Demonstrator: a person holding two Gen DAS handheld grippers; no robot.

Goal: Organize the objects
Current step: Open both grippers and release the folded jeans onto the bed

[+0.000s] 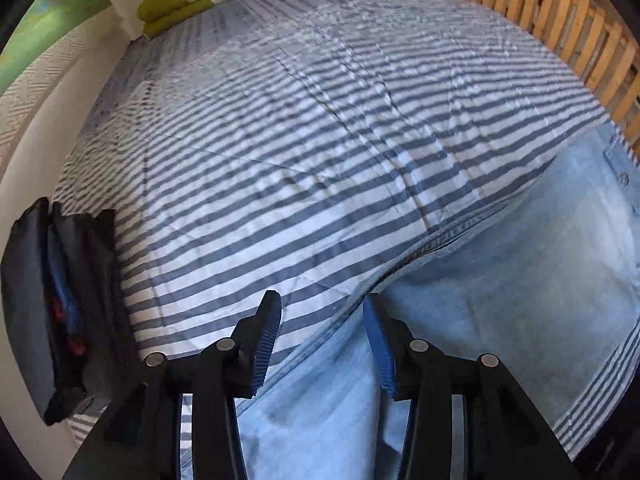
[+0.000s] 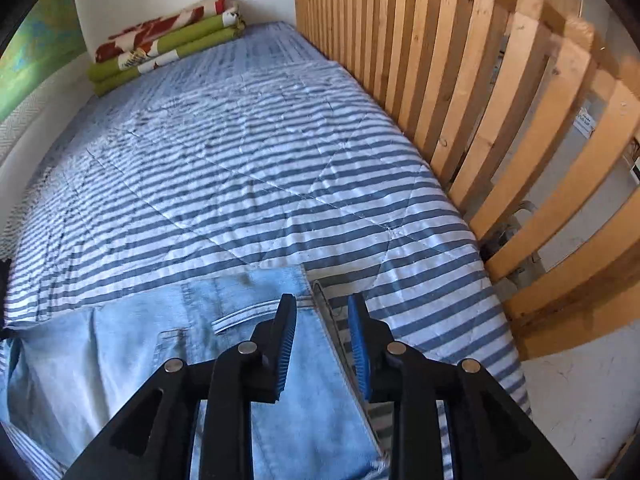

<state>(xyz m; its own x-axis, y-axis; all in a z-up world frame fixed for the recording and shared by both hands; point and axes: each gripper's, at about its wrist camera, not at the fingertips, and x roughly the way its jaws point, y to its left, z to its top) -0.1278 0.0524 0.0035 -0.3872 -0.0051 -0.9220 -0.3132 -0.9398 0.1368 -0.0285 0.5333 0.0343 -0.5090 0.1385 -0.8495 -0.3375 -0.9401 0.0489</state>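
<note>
Striped bed [image 2: 224, 184]: jeans [image 2: 132, 360] lie flat at its near end, not yet folded; folded blanket [image 2: 168, 44] at far end. Both grippers, left [image 1: 322, 344] & right [image 2: 322, 344], released, nothing between pads. Folding prob. left.

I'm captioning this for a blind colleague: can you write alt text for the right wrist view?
The right gripper, open, hovers over the edge of light blue jeans lying on a blue-and-white striped bedspread, beside a wooden slat railing.
</note>
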